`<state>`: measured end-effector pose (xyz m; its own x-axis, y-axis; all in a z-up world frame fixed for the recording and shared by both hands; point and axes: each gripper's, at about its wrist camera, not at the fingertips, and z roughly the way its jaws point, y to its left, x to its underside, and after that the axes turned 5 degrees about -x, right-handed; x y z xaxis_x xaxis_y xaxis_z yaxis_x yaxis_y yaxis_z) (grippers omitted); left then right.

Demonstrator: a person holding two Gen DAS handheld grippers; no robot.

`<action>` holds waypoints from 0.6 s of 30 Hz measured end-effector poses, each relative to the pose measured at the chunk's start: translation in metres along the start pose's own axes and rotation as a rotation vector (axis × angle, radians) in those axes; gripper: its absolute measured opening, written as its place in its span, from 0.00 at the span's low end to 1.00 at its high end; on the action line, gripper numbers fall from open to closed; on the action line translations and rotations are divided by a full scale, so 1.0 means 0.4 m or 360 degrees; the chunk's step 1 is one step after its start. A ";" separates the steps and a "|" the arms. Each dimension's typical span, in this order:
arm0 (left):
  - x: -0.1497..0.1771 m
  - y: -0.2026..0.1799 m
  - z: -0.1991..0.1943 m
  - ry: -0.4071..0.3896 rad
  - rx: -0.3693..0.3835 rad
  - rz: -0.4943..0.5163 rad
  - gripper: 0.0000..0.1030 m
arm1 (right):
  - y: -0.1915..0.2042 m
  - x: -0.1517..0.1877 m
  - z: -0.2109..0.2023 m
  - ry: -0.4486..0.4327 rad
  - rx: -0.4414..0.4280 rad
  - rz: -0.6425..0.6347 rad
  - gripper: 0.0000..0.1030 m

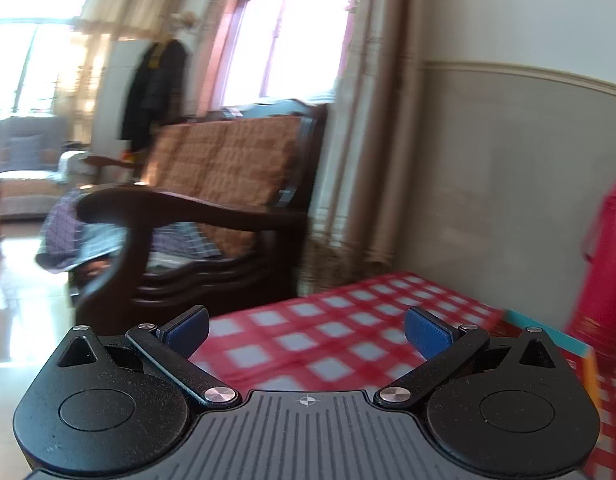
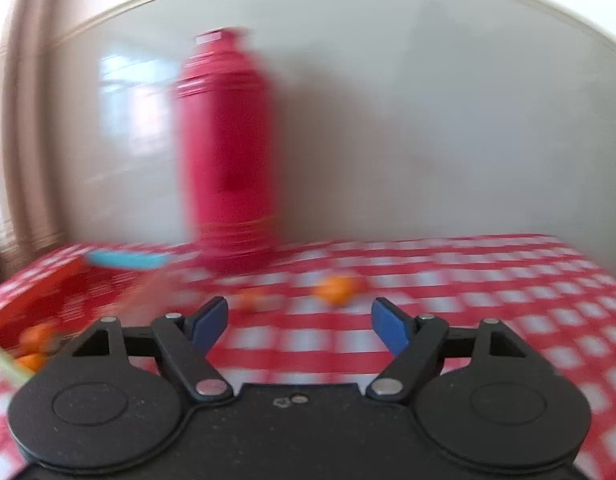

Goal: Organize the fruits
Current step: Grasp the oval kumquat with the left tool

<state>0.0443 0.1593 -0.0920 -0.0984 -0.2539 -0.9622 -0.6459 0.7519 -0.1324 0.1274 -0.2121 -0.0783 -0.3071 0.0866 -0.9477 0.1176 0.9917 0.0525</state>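
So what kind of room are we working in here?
Most likely a home living room. A wooden armchair with a quilted cushion sits by curtained windows, a sofa stands further back, and the table wears a red checked cloth with a red thermos on it.

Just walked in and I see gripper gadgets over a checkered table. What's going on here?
A person holds two grippers over the red checkered tablecloth, sorting fruit. The right gripper is open and empty, pointed at loose oranges lying in front of a red thermos. A red basket at its left already holds some oranges. The left gripper is open and empty too, facing a wooden armchair. The pictures are blurred.
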 end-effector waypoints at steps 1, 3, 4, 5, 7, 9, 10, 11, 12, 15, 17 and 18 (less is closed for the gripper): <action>-0.002 -0.026 -0.003 0.0004 0.0049 0.0023 1.00 | -0.032 0.005 -0.006 -0.0028 0.0093 0.0029 0.73; -0.007 -0.088 -0.010 0.0022 0.0159 0.0070 1.00 | -0.086 0.012 -0.019 -0.0083 0.0250 0.0069 0.77; -0.009 -0.123 -0.016 0.0030 0.0220 0.0098 1.00 | -0.107 0.013 -0.023 -0.0101 0.0323 0.0083 0.78; -0.011 -0.164 -0.024 0.0039 0.0289 0.0130 1.00 | -0.129 0.016 -0.032 -0.0126 0.0398 0.0099 0.80; -0.013 -0.247 -0.046 0.0065 0.0432 0.0194 1.00 | -0.170 0.022 -0.051 -0.0180 0.0510 0.0136 0.90; -0.012 -0.338 -0.069 0.0086 0.0582 0.0265 1.00 | -0.207 0.031 -0.065 -0.0251 0.0646 0.0152 0.91; -0.009 -0.382 -0.080 0.0089 0.0649 0.0308 1.00 | -0.223 0.036 -0.077 -0.0273 0.0699 0.0158 0.92; -0.003 -0.430 -0.092 0.0092 0.0721 0.0352 1.00 | -0.239 0.041 -0.085 -0.0292 0.0762 0.0169 0.92; 0.003 -0.472 -0.100 0.0104 0.0788 0.0389 1.00 | -0.251 0.045 -0.090 -0.0305 0.0810 0.0178 0.92; 0.032 -0.598 -0.109 0.0171 0.0951 0.0493 1.00 | -0.288 0.060 -0.100 -0.0326 0.0991 0.0169 0.93; 0.058 -0.680 -0.110 0.0203 0.1022 0.0557 0.99 | -0.314 0.068 -0.111 -0.0332 0.1083 0.0186 0.94; 0.071 -0.714 -0.108 0.0218 0.1043 0.0589 0.99 | -0.328 0.073 -0.115 -0.0337 0.1114 0.0196 0.94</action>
<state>0.1931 -0.0889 -0.0710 -0.3413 0.0436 -0.9389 0.0244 0.9990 0.0376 0.0594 -0.3352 -0.0982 -0.0725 0.1030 -0.9920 0.7356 0.6772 0.0165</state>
